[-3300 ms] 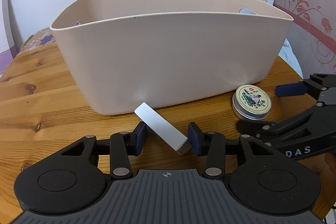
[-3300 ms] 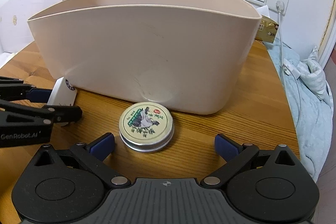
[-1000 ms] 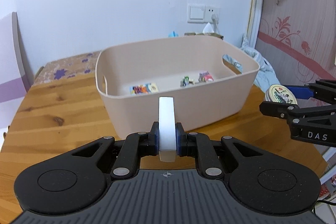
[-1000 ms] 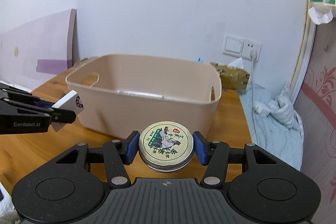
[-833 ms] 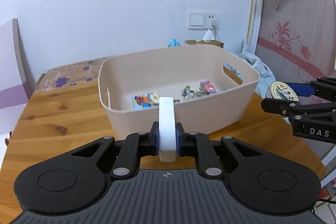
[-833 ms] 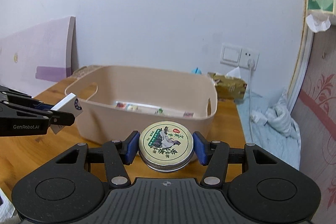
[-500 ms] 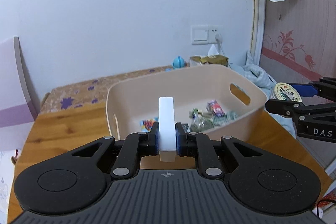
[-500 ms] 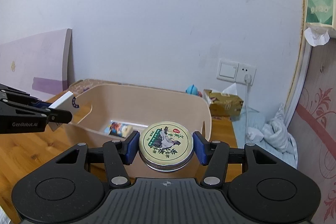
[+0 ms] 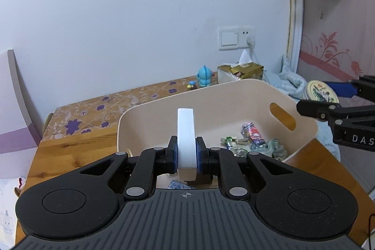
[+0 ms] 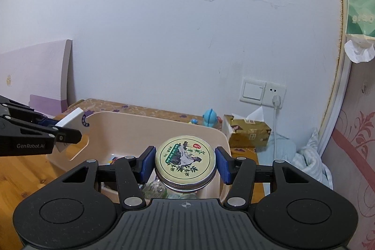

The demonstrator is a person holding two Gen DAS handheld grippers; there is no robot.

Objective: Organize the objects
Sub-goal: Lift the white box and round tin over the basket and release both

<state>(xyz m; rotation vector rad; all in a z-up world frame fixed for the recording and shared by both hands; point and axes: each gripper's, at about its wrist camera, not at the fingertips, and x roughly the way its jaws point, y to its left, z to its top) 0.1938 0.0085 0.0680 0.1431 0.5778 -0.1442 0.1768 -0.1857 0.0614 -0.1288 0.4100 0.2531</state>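
While both claws hover above the beige bin (image 9: 236,95), left claw (image 9: 186,157) clamps a white block (image 9: 185,132), right claw (image 10: 185,164) a round tin (image 10: 185,157) (best lowered before release).

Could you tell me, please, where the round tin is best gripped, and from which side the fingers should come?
Grip the round tin across its widest part, on the curved side wall, coming in level from its side. It is flat and lies lid-up, so only the wall gives two opposite faces. The right gripper holds it just so.
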